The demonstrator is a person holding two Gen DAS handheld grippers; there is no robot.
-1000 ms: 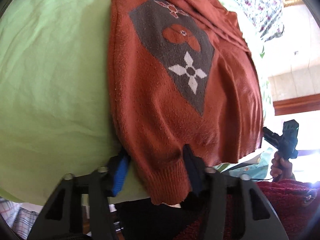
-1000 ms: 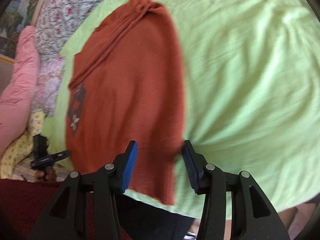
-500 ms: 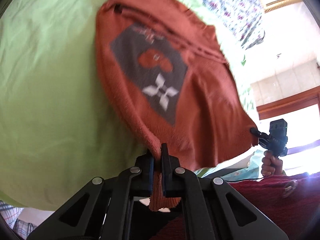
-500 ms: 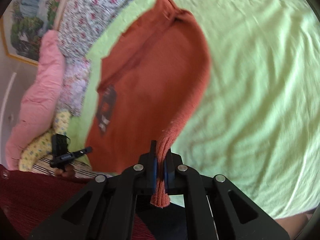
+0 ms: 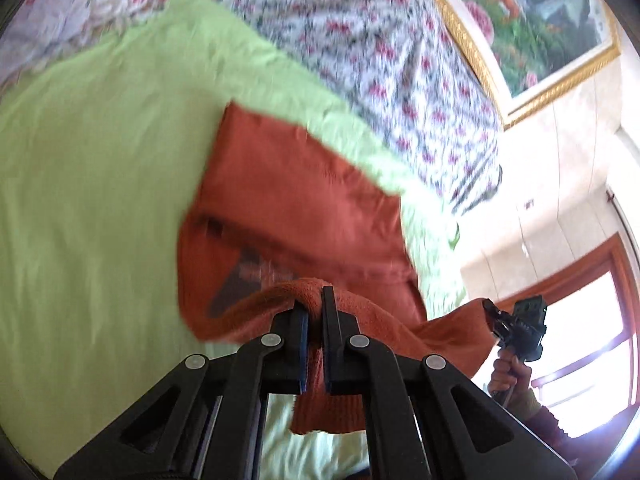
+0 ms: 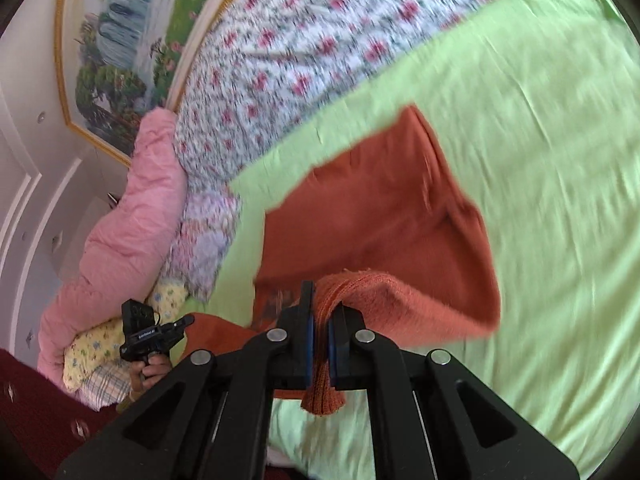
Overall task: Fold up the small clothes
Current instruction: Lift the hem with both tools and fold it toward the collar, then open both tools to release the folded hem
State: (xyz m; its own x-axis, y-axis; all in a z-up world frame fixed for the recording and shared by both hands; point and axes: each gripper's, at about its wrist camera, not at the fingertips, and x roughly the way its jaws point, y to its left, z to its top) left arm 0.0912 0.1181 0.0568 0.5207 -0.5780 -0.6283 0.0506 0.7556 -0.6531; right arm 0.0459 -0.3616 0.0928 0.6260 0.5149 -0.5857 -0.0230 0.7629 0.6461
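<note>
Pinching the rust sweater (image 5: 304,200) hem, my left claw (image 5: 314,308) and right claw (image 6: 322,304) were both clamped on it; beyond them it draped onto the green sheet (image 5: 92,160), its patterned patch blurred, mostly hidden.

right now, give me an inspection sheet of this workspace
surface: green sheet, wrinkled, spread on a bed
job's things: rust knit sweater, near hem lifted off the sheet, far part lying on it
clutter: pink quilt and small pillows at the bed's edge
grippers: left gripper and right gripper, jaws both shut on the sweater's hem
cables: thin dark cord below the hand holding the right gripper
surroundings: floral bedding, gold-framed painting, bright window
</note>
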